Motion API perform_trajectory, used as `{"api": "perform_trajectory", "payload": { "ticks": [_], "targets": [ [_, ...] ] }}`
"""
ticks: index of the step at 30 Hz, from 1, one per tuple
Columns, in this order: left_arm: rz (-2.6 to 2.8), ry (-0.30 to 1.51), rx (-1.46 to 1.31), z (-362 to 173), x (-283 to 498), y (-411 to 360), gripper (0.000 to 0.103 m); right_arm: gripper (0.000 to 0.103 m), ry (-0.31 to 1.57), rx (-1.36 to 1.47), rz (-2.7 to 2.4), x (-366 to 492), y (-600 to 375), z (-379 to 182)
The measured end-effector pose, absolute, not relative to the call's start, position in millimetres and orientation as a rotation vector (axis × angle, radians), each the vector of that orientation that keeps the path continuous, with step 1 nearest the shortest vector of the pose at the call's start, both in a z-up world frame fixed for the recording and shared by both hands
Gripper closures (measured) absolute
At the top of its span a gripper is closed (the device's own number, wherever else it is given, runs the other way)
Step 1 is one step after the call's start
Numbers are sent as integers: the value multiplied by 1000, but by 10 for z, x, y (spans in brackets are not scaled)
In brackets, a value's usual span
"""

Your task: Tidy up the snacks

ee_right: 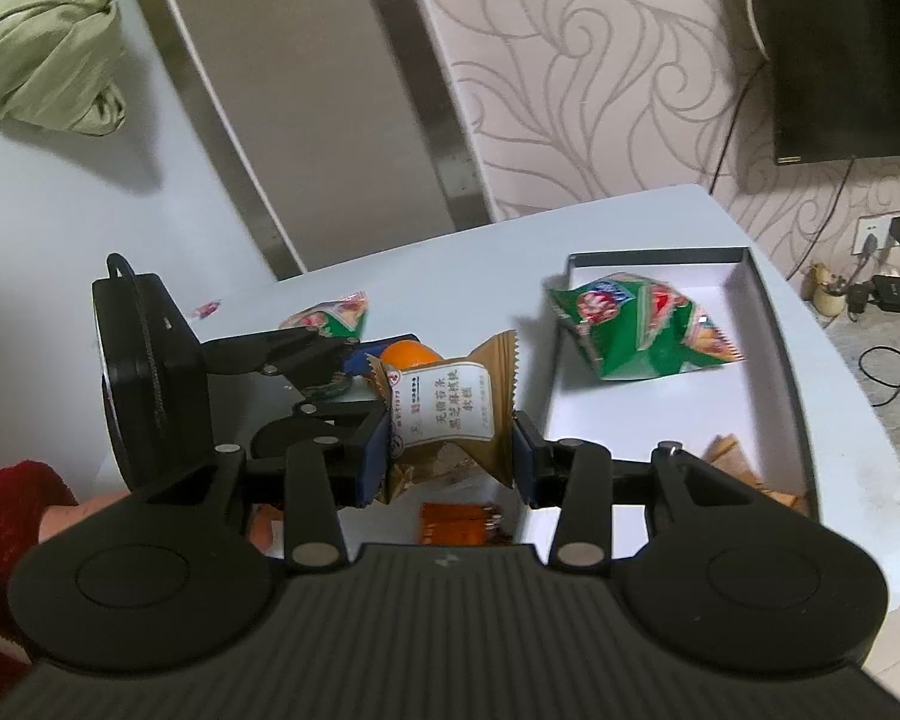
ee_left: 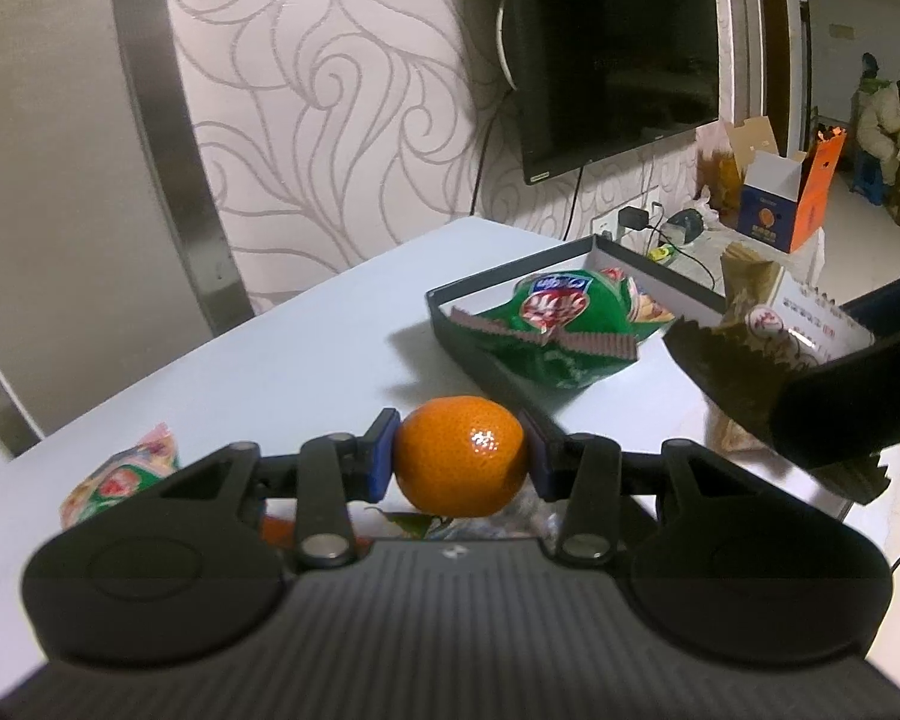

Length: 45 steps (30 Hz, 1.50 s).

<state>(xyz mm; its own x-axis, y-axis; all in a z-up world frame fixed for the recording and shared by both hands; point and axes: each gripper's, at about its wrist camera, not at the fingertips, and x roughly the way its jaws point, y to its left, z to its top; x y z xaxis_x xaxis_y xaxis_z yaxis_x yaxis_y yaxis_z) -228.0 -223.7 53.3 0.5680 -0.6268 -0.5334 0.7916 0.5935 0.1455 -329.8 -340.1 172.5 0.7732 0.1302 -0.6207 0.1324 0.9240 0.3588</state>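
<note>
- Left hand-held gripper [ee_left: 461, 461] is clamping a firm, smooth orange [ee_left: 461, 463] across its middle.
- Right hand-held gripper [ee_right: 449, 450] is pinching a light, crinkly packet [ee_right: 444, 405] mid-body; probably slippery.

Dark wall-mounted television [ee_left: 618, 54], swirl-patterned wallpaper [ee_left: 330, 120], crumpled green cloth [ee_right: 48, 42], orange carton [ee_left: 792, 198], plugged-in chargers [ee_right: 888, 264]
</note>
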Motion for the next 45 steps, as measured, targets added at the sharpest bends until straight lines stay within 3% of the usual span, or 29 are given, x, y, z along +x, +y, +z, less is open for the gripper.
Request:
{"api": "perform_trajectory", "payload": {
  "ticks": [32,45],
  "targets": [
    [-852,523,378,261,-2500,-3338,57,55,764,405,-24,-3525,-4605,1356],
    [-806,575,366,231,-2523,-3293,57,55,770,403,-1,-3474,-4747,1314]
  ]
}}
